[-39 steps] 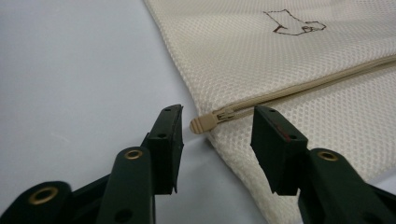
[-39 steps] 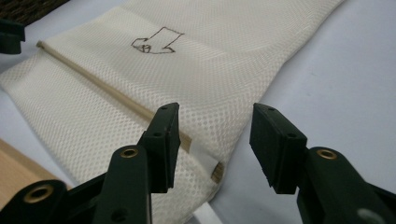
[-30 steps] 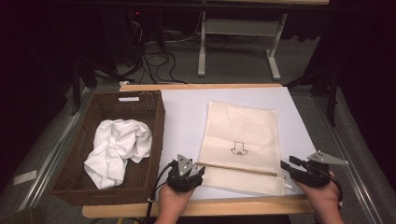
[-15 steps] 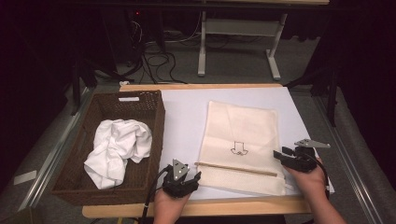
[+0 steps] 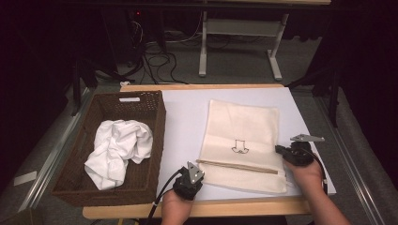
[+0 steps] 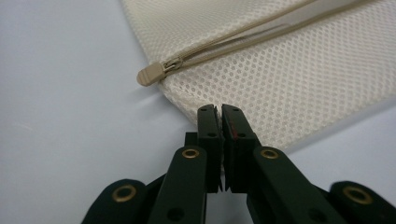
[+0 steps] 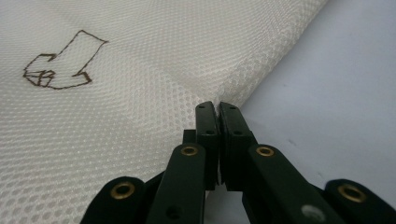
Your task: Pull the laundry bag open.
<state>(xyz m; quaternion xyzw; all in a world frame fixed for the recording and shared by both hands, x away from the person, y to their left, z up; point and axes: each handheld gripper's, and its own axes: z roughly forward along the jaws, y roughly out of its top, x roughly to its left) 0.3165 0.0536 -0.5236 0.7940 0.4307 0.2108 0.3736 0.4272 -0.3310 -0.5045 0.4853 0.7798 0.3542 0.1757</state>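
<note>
Pinching the mesh laundry bag (image 5: 241,140) edges: left gripper (image 6: 218,108) and right gripper (image 7: 217,104) jaws have just been closing onto fabric, so both are gripping, lift-ready.

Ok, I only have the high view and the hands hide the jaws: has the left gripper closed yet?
Observer: Yes. The left gripper has just closed its jaws, and they stand shut at the edge of the bag. I cannot tell whether mesh is caught between them.
Operator: Where is the zip pull from there?
Observer: The zip pull lies flat at the bag's corner. In the left gripper view it is up and left of the jaw tips, apart from them.
Operator: And the right side?
Observer: The right gripper has also just closed. Its jaws are shut at the bag's side edge, to the right of the printed mark.
</note>
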